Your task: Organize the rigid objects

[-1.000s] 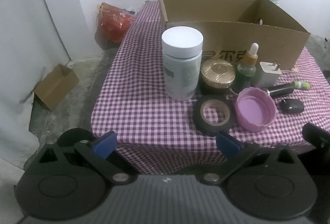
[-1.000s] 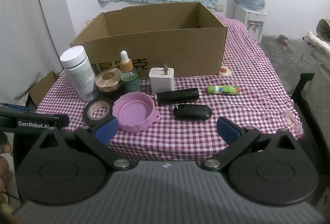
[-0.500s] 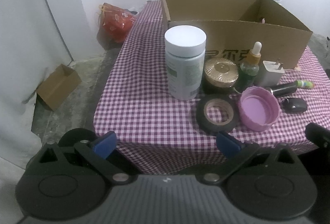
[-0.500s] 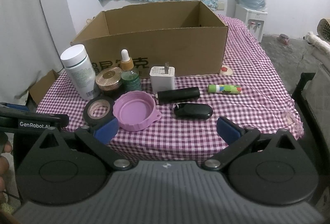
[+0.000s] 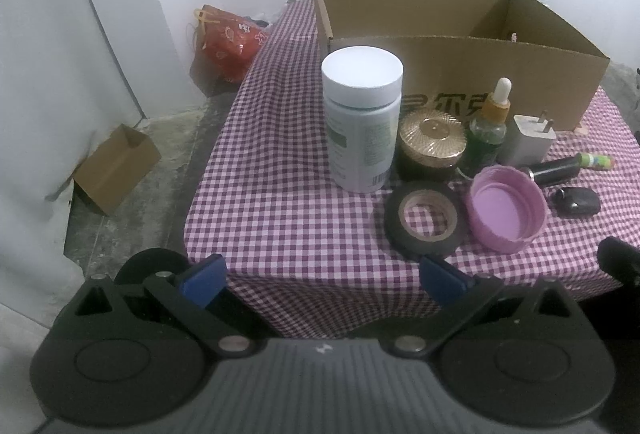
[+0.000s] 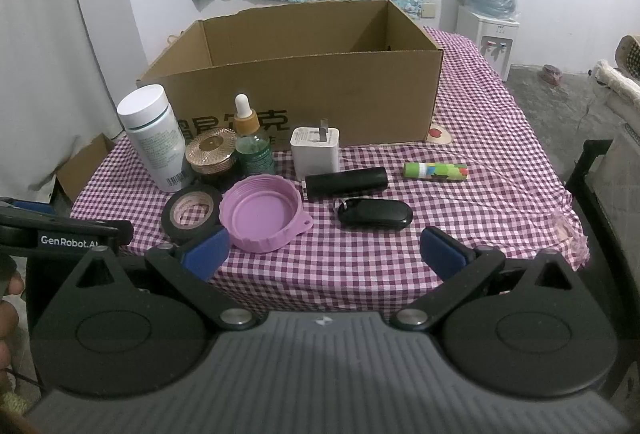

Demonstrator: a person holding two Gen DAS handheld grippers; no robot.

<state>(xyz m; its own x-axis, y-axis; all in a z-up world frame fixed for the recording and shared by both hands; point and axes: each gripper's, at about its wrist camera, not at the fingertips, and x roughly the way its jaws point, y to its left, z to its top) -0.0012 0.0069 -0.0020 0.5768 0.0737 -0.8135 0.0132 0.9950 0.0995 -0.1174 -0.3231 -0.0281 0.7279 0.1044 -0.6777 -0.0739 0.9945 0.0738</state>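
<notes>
An open cardboard box stands at the back of a checked table. In front of it stand a white bottle, a gold-lidded jar, a green dropper bottle, a white charger, a black tape roll, a pink lid, a black cylinder, a black key fob and a colourful tube. My left gripper is open and empty before the table's front left edge. My right gripper is open and empty over the front edge.
The table has a purple checked cloth. A small cardboard box and a red bag lie on the floor at left. A water dispenser stands at back right. A dark chair frame is at right.
Both grippers have moved slightly closer to the table. The objects have not moved and both grippers stay open.
</notes>
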